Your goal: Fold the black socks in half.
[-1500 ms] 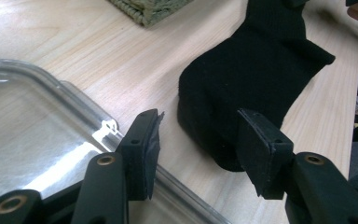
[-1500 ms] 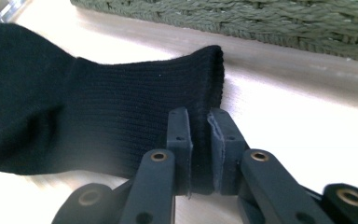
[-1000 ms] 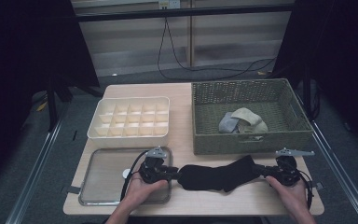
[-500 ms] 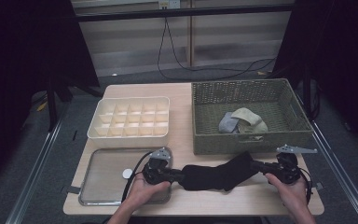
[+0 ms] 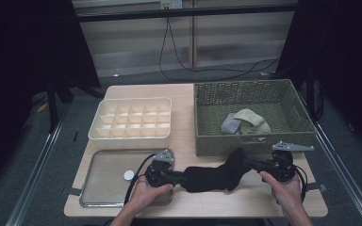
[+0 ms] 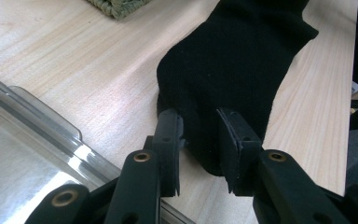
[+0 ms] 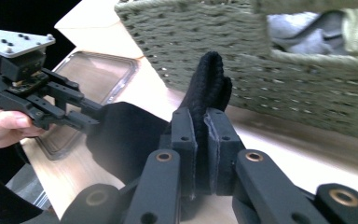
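A black sock (image 5: pixel 214 175) lies stretched along the table's front between my two grippers. My left gripper (image 5: pixel 181 178) holds one end low, just right of the metal tray; in the left gripper view its jaws (image 6: pixel 198 135) pinch the sock (image 6: pixel 233 60) against the wood. My right gripper (image 5: pixel 247 163) is shut on the other end, which is lifted in front of the wicker basket. In the right gripper view the sock's cuff (image 7: pixel 209 79) stands up between the closed pads of my right gripper (image 7: pixel 200 121), and the left gripper (image 7: pixel 81 119) shows farther off.
A wicker basket (image 5: pixel 245 85) at the back right holds a grey and a beige rolled sock (image 5: pixel 245 123). A cream compartment box (image 5: pixel 132 101) stands at the back left. A metal tray (image 5: pixel 99 186) at the front left carries a small white disc (image 5: pixel 129 175).
My right gripper has risen and drawn in toward the basket, lifting its end of the sock. The left gripper has stayed where it was.
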{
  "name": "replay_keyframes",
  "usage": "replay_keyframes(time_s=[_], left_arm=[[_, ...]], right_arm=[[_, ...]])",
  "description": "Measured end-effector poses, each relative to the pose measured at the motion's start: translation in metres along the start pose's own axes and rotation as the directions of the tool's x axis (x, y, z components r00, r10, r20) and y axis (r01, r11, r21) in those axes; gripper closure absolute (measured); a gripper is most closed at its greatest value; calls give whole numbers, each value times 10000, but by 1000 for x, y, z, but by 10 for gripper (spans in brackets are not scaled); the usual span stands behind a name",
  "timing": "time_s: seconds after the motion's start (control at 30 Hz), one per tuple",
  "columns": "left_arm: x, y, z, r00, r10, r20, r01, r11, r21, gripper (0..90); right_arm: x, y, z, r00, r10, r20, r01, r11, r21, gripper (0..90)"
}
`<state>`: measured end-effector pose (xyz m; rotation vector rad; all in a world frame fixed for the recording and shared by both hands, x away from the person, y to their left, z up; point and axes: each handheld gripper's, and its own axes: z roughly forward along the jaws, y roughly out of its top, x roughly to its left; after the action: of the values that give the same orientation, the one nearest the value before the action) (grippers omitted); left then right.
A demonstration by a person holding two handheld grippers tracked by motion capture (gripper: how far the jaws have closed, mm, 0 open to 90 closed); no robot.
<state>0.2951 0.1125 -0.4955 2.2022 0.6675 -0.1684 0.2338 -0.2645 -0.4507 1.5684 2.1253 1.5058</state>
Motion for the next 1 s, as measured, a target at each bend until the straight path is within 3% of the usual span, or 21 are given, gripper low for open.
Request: replay_keyframes(time_s=[0.43, 0.63, 0.93, 1.0], left_arm=[[0, 2, 1, 9999, -123, 10, 123, 9998, -157, 716], [0, 4, 4, 9999, -130, 49, 131, 9998, -161, 708], [-3, 8, 10, 9998, -4, 187, 7, 9999, -132, 703], [-4, 8, 11, 9998, -24, 196, 26, 9999, -111, 702]], right_arm=[[28, 17, 22, 9961, -450, -757, 450, 9990, -16, 831], [34, 19, 31, 9945, -512, -913, 517, 9987, 37, 830], [44, 11, 56, 9927, -710, -974, 770, 9952, 598, 827], [48, 8, 67, 9915, -802, -1027, 901, 9913, 956, 827]])
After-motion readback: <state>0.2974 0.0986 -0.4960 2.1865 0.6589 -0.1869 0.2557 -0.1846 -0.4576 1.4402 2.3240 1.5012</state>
